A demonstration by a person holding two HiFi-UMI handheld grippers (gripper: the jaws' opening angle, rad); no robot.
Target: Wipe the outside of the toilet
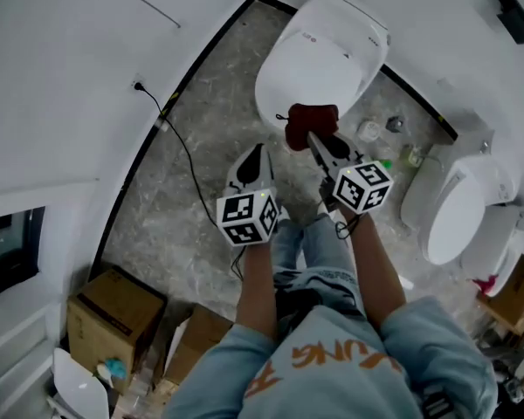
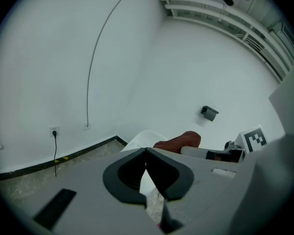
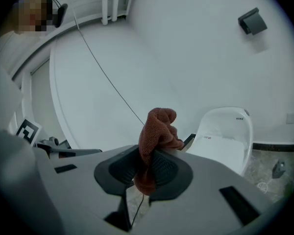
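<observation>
Standing over a white toilet [image 1: 323, 55], a person holds a gripper in each hand, seen from above. The toilet sits ahead of both grippers on a grey stone floor [image 1: 201, 208], its lid down, close to the black strip where floor meets wall.

The right gripper [image 1: 323, 149] has its jaws clamped on a dark red cloth [image 1: 310, 125]. The cloth bunches up above the jaw tips. From above it lies at the near edge of the toilet; whether it touches cannot be told. In the right gripper view the cloth [image 3: 157, 131] stands up between the pressed jaws, and the toilet [image 3: 225, 136] lies beyond it, to the right.

The left gripper [image 1: 258, 151] is just beside the right one, pointing at the floor short of the toilet. In the left gripper view its jaws [image 2: 146, 152] are pressed together with nothing between them. The cloth [image 2: 181, 141] and the toilet's edge [image 2: 142, 137] show past them.

A second white toilet [image 1: 458, 208] stands to the right. A wall socket [image 1: 140, 85] with a black cord is on the left wall. Cardboard boxes [image 1: 113, 308] sit at the lower left.
</observation>
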